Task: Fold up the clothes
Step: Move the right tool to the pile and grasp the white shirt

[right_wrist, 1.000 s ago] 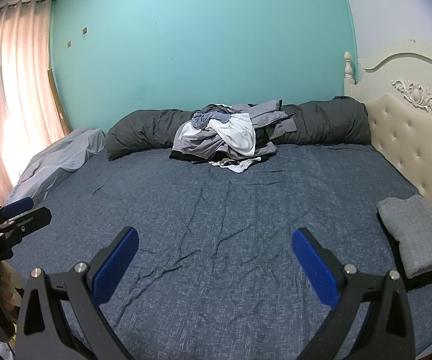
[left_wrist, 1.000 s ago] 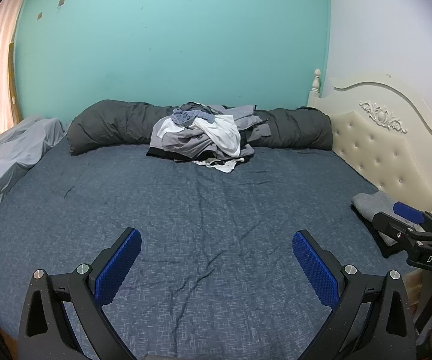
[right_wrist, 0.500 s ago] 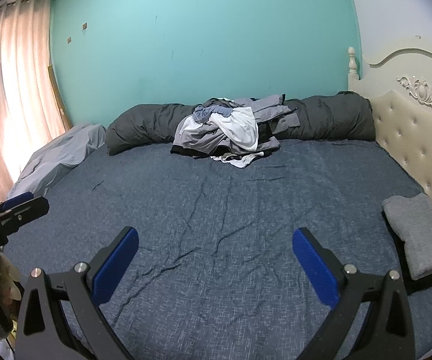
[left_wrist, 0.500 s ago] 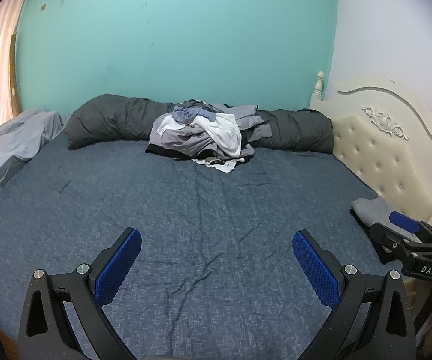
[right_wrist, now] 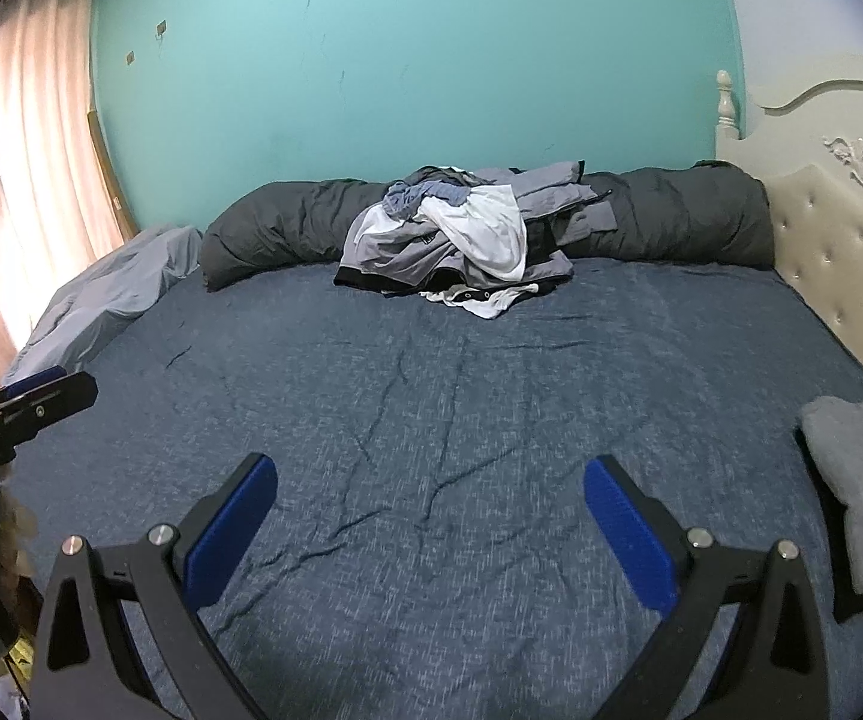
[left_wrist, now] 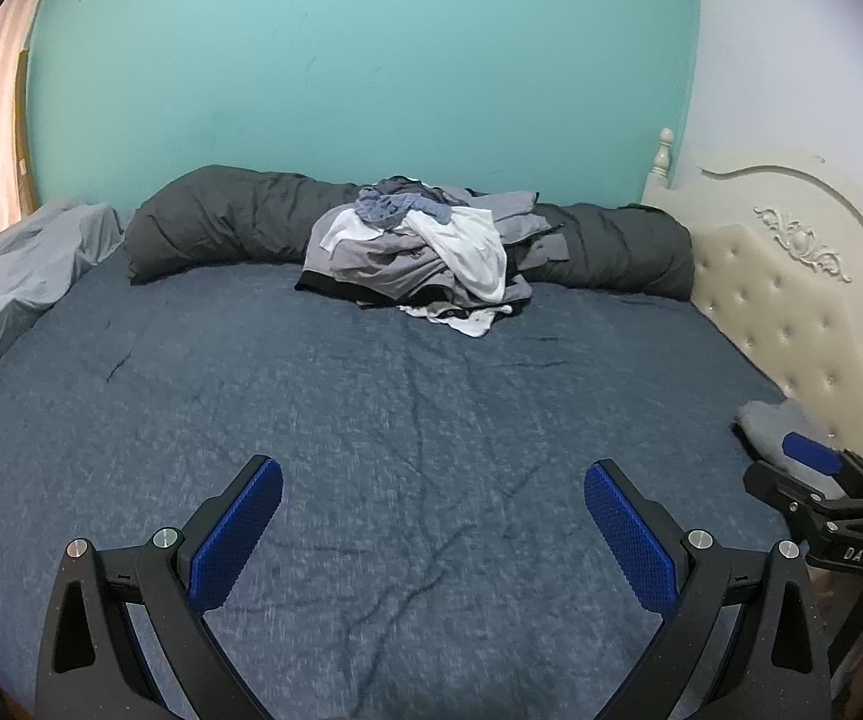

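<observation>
A heap of unfolded clothes (left_wrist: 425, 252) (right_wrist: 461, 240), grey, white and blue, lies at the far side of the bed against a rolled dark duvet (left_wrist: 221, 222). A folded grey garment (right_wrist: 857, 480) (left_wrist: 773, 426) rests on a black one at the bed's right edge. My left gripper (left_wrist: 431, 504) hovers open over the near part of the blue sheet (left_wrist: 371, 396), holding nothing. My right gripper (right_wrist: 431, 504) is open too, with nothing between its blue pads. Each gripper shows at the edge of the other's view: the right gripper (left_wrist: 815, 468) and the left gripper (right_wrist: 41, 390).
A cream tufted headboard (left_wrist: 791, 306) (right_wrist: 839, 252) borders the bed on the right. A light grey blanket (left_wrist: 17, 276) (right_wrist: 113, 294) is bunched at the left edge. A teal wall stands behind the bed, and a pink curtain (right_wrist: 23, 180) hangs at the left.
Both grippers have tilted upward and drawn slightly nearer the bed; the clothes heap sits lower and larger in view. Both stay open, and nothing on the bed moved.
</observation>
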A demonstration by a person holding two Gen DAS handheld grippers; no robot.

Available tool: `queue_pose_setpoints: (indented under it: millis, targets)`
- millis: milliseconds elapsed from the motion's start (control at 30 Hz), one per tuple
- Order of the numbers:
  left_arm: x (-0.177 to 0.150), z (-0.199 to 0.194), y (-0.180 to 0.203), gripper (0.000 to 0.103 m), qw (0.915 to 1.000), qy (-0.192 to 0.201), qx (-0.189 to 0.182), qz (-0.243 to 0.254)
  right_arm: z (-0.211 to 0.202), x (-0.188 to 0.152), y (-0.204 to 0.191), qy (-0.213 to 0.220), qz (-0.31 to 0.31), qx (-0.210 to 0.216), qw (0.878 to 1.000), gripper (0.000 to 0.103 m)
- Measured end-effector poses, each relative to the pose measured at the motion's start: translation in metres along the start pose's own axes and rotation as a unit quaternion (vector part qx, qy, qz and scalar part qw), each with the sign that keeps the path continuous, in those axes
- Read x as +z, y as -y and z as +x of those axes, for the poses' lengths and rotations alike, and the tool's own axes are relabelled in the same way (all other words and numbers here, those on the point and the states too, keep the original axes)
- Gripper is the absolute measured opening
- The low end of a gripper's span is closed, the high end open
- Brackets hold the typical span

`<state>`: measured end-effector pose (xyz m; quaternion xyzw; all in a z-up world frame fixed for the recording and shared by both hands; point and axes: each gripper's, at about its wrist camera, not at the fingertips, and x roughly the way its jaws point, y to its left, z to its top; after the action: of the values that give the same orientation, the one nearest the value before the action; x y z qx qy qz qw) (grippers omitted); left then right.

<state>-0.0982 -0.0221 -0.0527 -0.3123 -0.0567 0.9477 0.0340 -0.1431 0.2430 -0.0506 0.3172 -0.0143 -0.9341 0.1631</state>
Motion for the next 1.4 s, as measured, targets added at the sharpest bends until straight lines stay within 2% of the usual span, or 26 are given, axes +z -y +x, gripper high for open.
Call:
queue_pose_setpoints:
  millis: [367, 567, 833, 967, 1100, 1133, 1267, 1400]
  targets:
    - [0.033, 0.084, -0.022, 0.103, 0.9998, -0.009, -0.015, -0.009, 0.073, 0.038, 0.017, -0.003, -0.018, 0.005, 1.0, 0.103]
    - [0.056, 0.141, -0.032, 0.103, 0.9996, -0.001, -0.015, -0.023, 0.136, 0.062, 0.034, 0.009, -0.024, 0.019, 0.999, 0.103]
    - [0.075, 0.233, -0.054, 0.103, 0.9985, -0.004, -0.006, -0.055, 0.243, 0.086, 0.054, -0.013, -0.054, 0.018, 0.998, 0.102]
    - [0.084, 0.273, -0.068, 0.103, 0.9974, -0.026, -0.003, -0.067, 0.293, 0.108, 0.061, -0.02, -0.054, 0.014, 0.998, 0.089]
    - [0.095, 0.305, -0.08, 0.103, 0.9969, -0.041, 0.005, -0.067, 0.338, 0.135, 0.061, -0.025, -0.053, 0.01, 0.998, 0.082]
    - [0.097, 0.311, -0.083, 0.103, 0.9966, -0.044, 0.005, -0.069, 0.35, 0.142, 0.06, -0.026, -0.054, 0.008, 0.998, 0.076]
    - [0.101, 0.335, -0.094, 0.103, 0.9954, -0.062, 0.003, -0.073, 0.4, 0.172, 0.059, -0.036, -0.056, 0.002, 0.998, 0.071]
    - [0.102, 0.359, -0.106, 0.103, 0.9935, -0.078, 0.003, -0.082, 0.443, 0.197, 0.062, -0.042, -0.048, -0.002, 0.998, 0.07]
